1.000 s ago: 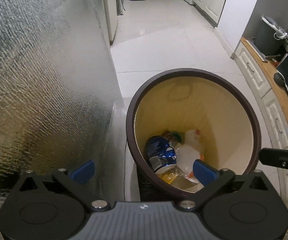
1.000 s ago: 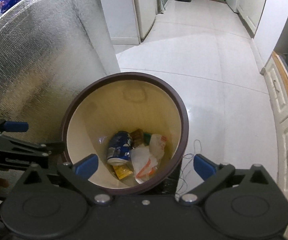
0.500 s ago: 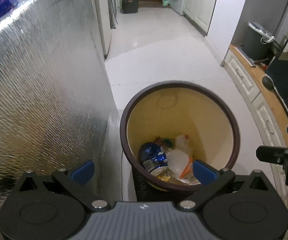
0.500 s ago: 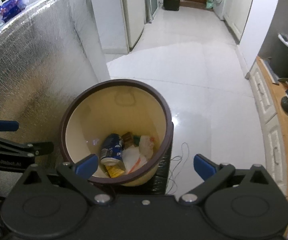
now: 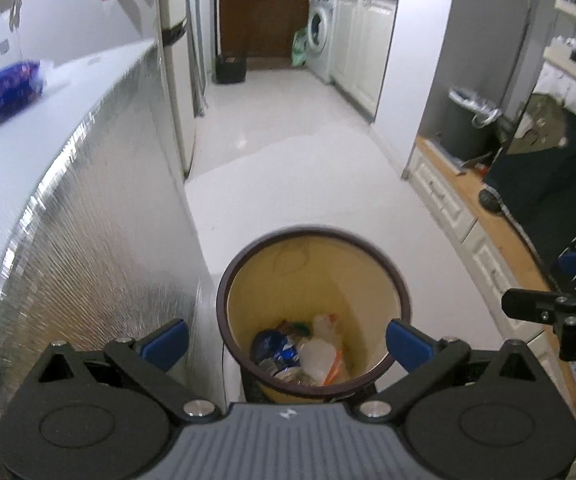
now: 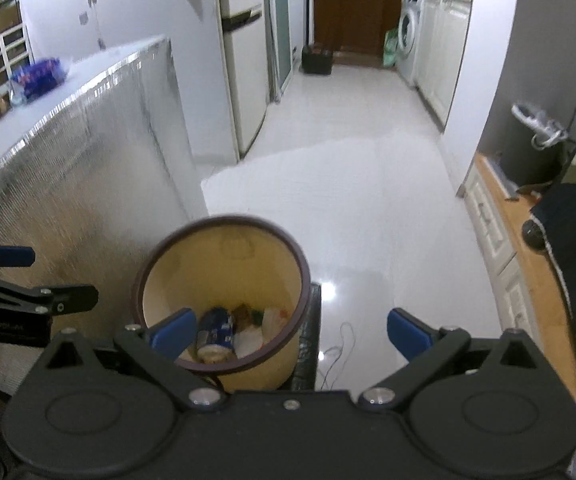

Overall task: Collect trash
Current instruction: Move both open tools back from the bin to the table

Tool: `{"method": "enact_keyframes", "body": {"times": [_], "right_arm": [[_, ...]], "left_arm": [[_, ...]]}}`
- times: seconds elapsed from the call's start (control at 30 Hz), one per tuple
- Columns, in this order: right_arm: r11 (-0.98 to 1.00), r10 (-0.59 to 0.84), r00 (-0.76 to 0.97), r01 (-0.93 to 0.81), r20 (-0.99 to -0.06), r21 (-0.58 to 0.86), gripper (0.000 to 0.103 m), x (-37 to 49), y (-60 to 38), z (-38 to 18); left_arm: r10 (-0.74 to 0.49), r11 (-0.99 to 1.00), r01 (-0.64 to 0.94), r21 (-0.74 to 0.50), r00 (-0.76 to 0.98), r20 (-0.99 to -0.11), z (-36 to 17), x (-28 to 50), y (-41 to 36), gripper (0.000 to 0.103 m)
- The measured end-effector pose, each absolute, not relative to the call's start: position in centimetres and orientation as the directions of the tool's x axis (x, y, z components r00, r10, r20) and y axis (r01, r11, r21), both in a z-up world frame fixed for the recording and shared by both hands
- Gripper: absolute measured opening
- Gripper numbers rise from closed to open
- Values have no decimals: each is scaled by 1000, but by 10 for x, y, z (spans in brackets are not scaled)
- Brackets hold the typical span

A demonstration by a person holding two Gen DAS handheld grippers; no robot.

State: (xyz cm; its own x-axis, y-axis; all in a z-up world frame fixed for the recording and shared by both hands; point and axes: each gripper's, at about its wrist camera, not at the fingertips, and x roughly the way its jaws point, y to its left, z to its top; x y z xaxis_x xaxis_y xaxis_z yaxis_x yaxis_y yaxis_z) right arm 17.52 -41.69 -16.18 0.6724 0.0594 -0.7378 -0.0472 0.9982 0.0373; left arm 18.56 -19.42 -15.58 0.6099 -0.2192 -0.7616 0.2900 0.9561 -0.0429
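Observation:
A cream bin with a dark brown rim stands on the white floor beside a foil-covered counter. At its bottom lie a crushed blue can, a clear plastic wrapper and small scraps. My left gripper hangs open above the bin with nothing between its fingers. My right gripper is also open and empty, above the bin's right side. Each gripper shows at the edge of the other's view.
The foil-covered counter rises on the left with a blue packet on top. A low wooden-topped white cabinet and dark cloth line the right. A thin cable lies on the floor. A hallway with a washing machine runs ahead.
Both grippers have risen and drawn back from the bin, which now looks smaller and lower in both views. More of the hallway and counter top shows. Both stay open.

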Motion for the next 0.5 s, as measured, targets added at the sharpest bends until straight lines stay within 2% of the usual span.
{"method": "enact_keyframes", "body": {"times": [0.5], "right_arm": [[999,51,849,-39,-526,35,103,128,-394,-75]], "left_arm": [[-307,943,322,-79,761,-572,-58,145,-154,103]]}}
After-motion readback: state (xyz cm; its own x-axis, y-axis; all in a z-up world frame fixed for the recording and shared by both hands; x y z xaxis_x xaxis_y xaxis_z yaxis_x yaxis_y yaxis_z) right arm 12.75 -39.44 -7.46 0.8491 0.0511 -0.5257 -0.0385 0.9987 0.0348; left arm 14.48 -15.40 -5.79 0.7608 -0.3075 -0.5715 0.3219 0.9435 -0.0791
